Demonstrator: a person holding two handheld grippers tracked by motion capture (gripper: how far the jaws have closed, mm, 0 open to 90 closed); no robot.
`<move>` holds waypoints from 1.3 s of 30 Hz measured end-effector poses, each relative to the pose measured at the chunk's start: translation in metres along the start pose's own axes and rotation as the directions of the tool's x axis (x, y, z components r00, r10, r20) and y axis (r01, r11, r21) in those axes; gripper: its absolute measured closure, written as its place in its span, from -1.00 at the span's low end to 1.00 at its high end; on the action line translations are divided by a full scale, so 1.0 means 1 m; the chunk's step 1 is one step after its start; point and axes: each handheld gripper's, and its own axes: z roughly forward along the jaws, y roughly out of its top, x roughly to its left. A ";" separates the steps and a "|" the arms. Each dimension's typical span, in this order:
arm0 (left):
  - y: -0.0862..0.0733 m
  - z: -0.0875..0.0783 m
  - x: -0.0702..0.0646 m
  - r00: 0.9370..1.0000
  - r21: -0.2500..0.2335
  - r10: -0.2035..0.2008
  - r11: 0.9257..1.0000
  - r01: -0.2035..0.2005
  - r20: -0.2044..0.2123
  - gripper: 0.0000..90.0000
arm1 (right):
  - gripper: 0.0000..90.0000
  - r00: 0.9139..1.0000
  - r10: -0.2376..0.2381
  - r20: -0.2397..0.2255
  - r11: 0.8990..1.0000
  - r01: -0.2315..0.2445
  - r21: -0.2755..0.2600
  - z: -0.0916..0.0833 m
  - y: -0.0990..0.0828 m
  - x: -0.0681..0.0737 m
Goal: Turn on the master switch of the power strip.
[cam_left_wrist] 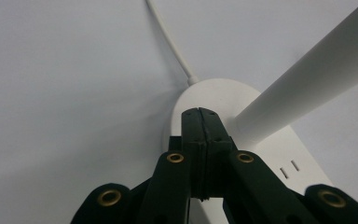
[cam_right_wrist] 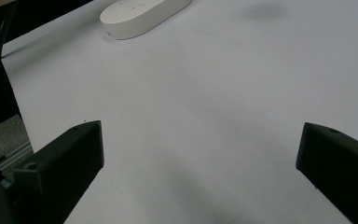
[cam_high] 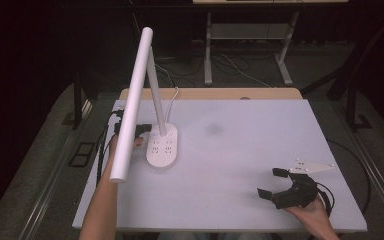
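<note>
With my left gripper (cam_left_wrist: 199,112) closed and empty on the desk lamp base (cam_left_wrist: 223,95), I'd press its button squarely; right gripper (cam_high: 276,184) idles wide open.

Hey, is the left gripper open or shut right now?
Shut. In the left gripper view the left gripper has its two black jaws pressed flat together with nothing between them, tips at the lamp base.

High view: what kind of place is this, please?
Probably a lab or workshop set up for recording: a white table with one desk lamp, metal bench legs with loose cables on the dark floor behind, and a hand-held gripper.
</note>
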 end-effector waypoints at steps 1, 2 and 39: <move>0.001 -0.003 0.001 1.000 0.001 0.004 1.000 -0.004 -0.006 1.00 | -1.00 1.000 -0.002 0.000 1.000 0.002 0.000 0.000 0.000 0.000; 0.001 -0.005 0.001 1.000 -0.005 0.001 1.000 -0.001 -0.009 1.00 | -1.00 1.000 -0.002 -0.001 1.000 0.002 0.001 0.000 0.000 0.000; 0.002 -0.071 -0.012 1.000 -0.071 0.005 0.997 -0.003 0.022 -0.95 | -1.00 1.000 -0.006 -0.003 1.000 0.006 -0.009 -0.001 0.001 0.001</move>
